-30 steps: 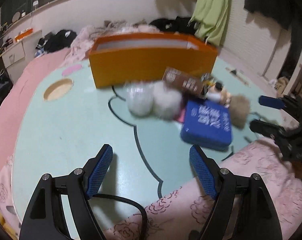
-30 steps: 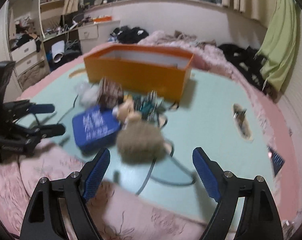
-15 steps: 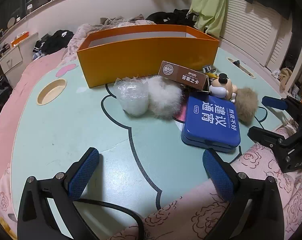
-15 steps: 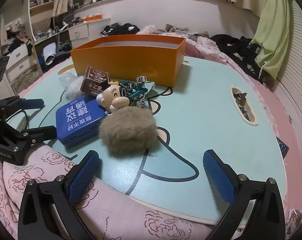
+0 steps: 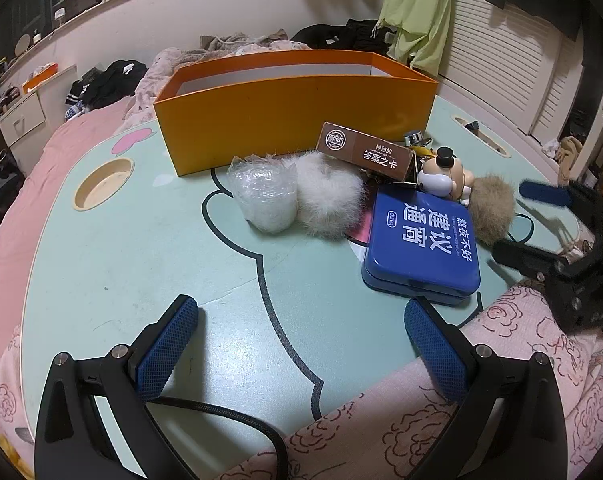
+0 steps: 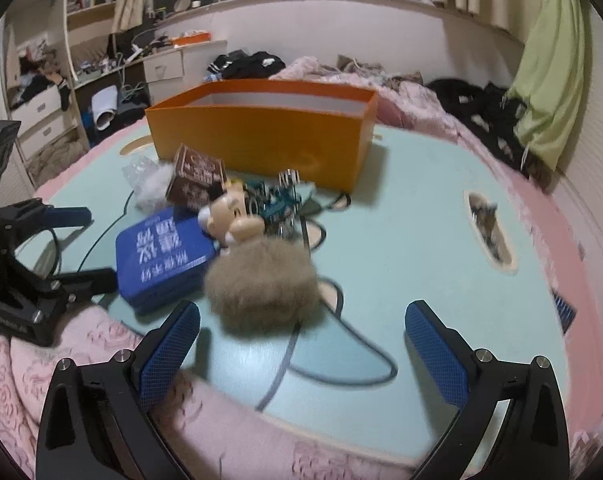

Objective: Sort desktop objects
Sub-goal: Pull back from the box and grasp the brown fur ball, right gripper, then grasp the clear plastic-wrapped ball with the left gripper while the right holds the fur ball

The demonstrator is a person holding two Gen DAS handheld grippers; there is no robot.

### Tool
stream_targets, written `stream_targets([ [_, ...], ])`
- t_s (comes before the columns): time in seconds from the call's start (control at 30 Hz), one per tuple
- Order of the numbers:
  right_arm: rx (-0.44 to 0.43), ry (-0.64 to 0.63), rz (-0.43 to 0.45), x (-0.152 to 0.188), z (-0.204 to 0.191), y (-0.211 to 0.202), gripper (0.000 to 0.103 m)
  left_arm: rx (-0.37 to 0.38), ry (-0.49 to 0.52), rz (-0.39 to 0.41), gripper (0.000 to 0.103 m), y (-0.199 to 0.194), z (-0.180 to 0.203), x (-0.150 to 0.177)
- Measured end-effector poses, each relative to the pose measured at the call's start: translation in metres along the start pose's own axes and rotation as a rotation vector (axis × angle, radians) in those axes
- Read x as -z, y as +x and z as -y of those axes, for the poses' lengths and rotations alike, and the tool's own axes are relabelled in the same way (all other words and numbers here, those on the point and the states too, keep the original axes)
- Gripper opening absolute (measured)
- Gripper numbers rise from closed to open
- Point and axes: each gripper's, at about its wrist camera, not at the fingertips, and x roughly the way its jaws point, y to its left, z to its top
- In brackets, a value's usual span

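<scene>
Both hand-held tools hang over the near edge of a pale green tabletop [image 5: 121, 248] with a dark cartoon outline, and each has its blue-padded jaws spread wide with nothing between them. The left gripper [image 5: 301, 344] has bare green surface straight ahead of it. Farther out and slightly to its right stands a clear crinkled plastic cup [image 5: 266, 196], touching a white fluffy pompom [image 5: 328, 200] on its right side. Nearer that gripper's right finger lies a flat blue tin with white Chinese lettering [image 5: 421, 248]. Beyond the tin a brown cardboard card box [image 5: 365, 151] leans against the clutter, and a small cream cartoon figurine with a black top hat [image 5: 443, 176] sits just past the tin's far corner. A long open orange cardboard box [image 5: 297, 108] stands behind all of it, apparently empty, though its floor is hidden. The right gripper [image 6: 301, 340] points at a tan-brown fur ball [image 6: 263, 284] just ahead, a little left of centre between its fingers and not touched by them. Past that ball is a tangle of teal and metal bits [image 6: 279, 202], too blurred to name. A pink rose-print blanket [image 5: 521, 380] lies under both tools at the table edge.
</scene>
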Motion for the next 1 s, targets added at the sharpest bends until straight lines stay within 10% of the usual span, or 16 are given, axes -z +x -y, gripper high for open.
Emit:
stream_targets([
  [0.1,0.0,-0.044,-0.031,-0.008,-0.004,0.012,0.103,0.0,0.0,0.0,0.103,0.0,0.0,0.0],
  [0.3,-0.076,-0.009,0.003,-0.003,0.001,0.011,0.045,0.0,0.0,0.0,0.103,0.0,0.0,-0.001],
  [0.73,-0.058,0.036,0.073,0.006,0.011,-0.001,0.042,0.026,-0.104,0.042,0.102,-0.01,-0.021,-0.011],
  [1.0,-0.066,0.047,0.062,0.006,0.011,0.003,0.042,0.051,-0.146,0.067,0.084,0.004,-0.036,-0.048],
])
